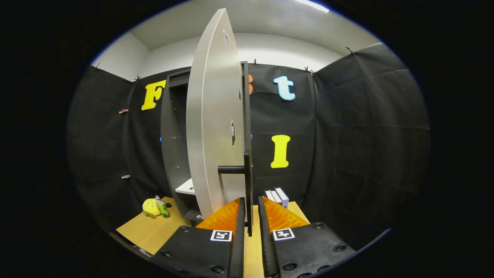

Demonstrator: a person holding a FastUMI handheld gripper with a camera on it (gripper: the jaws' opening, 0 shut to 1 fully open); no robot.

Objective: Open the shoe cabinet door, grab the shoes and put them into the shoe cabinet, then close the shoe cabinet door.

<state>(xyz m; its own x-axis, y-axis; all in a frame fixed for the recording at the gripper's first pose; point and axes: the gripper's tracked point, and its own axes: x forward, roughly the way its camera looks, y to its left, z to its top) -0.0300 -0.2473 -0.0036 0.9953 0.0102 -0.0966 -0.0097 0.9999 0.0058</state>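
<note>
Black cloth walls ring a wooden bench [148, 231]. On it stands the shoe cabinet [175, 146], its door [212, 127] swung open edge-on. My gripper [251, 216] has fingers slightly apart, straddling the door's handle [247, 185], perhaps touching. The door hides most of the interior.

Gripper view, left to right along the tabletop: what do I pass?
Yellow plush toy → green bottle → open cabinet door → gripper, fingers astride the vertical handle bar, not pressing → upright boxes.
</note>
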